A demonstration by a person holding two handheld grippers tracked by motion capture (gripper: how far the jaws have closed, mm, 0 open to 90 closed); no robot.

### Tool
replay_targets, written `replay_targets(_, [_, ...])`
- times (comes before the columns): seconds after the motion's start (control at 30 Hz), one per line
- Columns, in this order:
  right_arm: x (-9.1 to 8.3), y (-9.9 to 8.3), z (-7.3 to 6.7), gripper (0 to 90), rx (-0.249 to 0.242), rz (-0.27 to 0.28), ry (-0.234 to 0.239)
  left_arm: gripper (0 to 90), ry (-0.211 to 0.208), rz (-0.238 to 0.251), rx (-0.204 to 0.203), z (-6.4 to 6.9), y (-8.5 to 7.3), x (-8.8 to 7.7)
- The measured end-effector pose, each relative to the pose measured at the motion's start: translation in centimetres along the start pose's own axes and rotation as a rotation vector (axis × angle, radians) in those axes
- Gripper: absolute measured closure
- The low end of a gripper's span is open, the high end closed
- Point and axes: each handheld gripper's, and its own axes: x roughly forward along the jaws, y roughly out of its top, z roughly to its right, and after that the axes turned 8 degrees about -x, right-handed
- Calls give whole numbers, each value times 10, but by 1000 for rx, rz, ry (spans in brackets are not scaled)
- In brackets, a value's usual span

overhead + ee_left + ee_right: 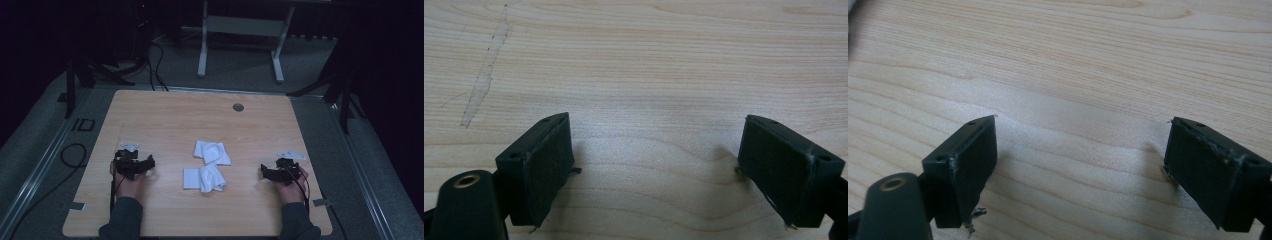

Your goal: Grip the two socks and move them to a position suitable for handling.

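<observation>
Cloths lie untouched at the middle of the table (150, 110): two small white pieces, crumpled and partly folded, one (212, 152) a little nearer the far edge and the other (205, 178) just beside it toward the near edge, their edges close or perhaps touching. Whatever is to be done with them, likely smoothing or folding, looks not yet begun, since neither piece is flat or squared and nothing grips them. The left gripper (134, 164) rests near the left edge, well apart from the cloths, held in the person's left hand (129, 184); in the left gripper view its jaws stand wide apart over bare wood, with nothing between them. The right gripper (281, 170) sits near the right edge, likewise well apart from the cloths, in the right hand (290, 187); in the right gripper view its jaws are also spread and empty above the wood grain. Both tools point roughly inward toward the cloths. All the work seems to remain: reaching in, taking hold of a piece, and shaping each one.
</observation>
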Motion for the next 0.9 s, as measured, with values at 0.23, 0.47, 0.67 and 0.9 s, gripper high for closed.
replay_targets(0.23, [0, 0, 0, 138, 1, 1, -1, 145, -1, 1, 2, 0, 0, 0])
replay_targets(0.47, [-2, 0, 0, 214, 11, 3, -11, 182, -18, 6, 17, 0, -2, -2])
replay_targets(0.67, [-7, 1, 0, 413, 13, -10, -17, 317, -31, 4, 28, -2, -2, -7])
replay_targets(0.9, [-24, 9, -5, 666, 26, 30, 62, 485, -36, 5, 30, -5, -3, -10])
